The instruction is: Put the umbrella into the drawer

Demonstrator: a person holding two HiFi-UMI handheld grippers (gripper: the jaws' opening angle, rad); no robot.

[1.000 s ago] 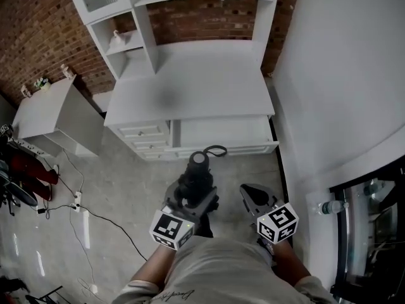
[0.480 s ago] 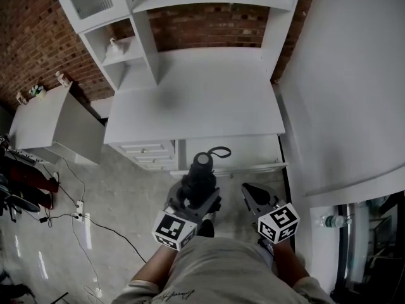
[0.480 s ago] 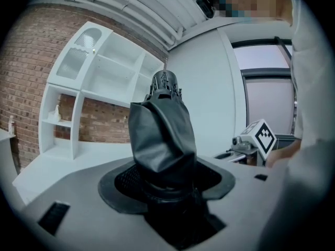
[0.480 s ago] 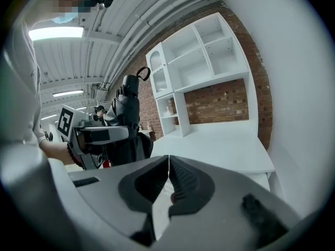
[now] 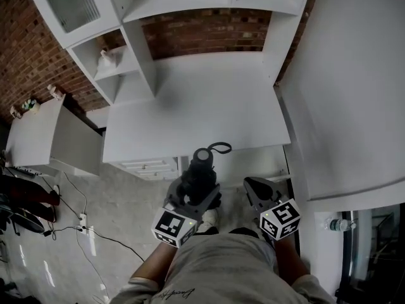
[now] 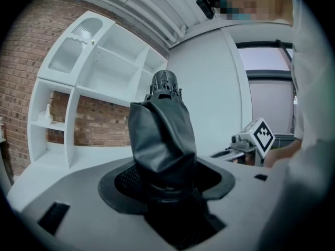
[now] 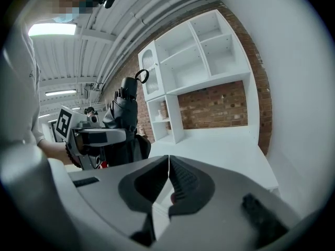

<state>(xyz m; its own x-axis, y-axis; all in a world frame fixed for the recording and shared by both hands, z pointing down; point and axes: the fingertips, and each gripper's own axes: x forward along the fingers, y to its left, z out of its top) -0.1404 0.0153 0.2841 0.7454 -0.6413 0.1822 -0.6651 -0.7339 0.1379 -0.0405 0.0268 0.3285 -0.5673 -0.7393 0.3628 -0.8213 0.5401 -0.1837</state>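
The biggest thing is the white desk with shelves (image 5: 209, 100). It fills the top and middle of the head view, and a red brick wall (image 5: 202, 30) shows behind it. Under the desk top, a little right of the middle, the drawer (image 5: 253, 160) is pulled out. Only a strip of its white inside shows, and I can see nothing in that strip. To its left are small shut drawers (image 5: 149, 166).

Just below the drawer in the picture is the umbrella (image 5: 201, 173). It is black, folded up short and wrapped in its cover. It points up and toward the desk, with its loop strap (image 5: 218, 147) at the far end, and that end looks close to the edge of the desk top. The umbrella is not in the drawer.

The left gripper (image 5: 195, 198) holds the umbrella. Its jaws stand wide, one on each side, and they squeeze the umbrella's lower part. In the left gripper view the umbrella sticks up right between them.

The right gripper (image 7: 168, 177) is just to the right of the left one. Its jaws are pressed together with nothing between them.

So I think the task is about half done. The drawer is open and the umbrella is picked up. What is left is to bring the umbrella over the drawer, lay it down inside and let go.
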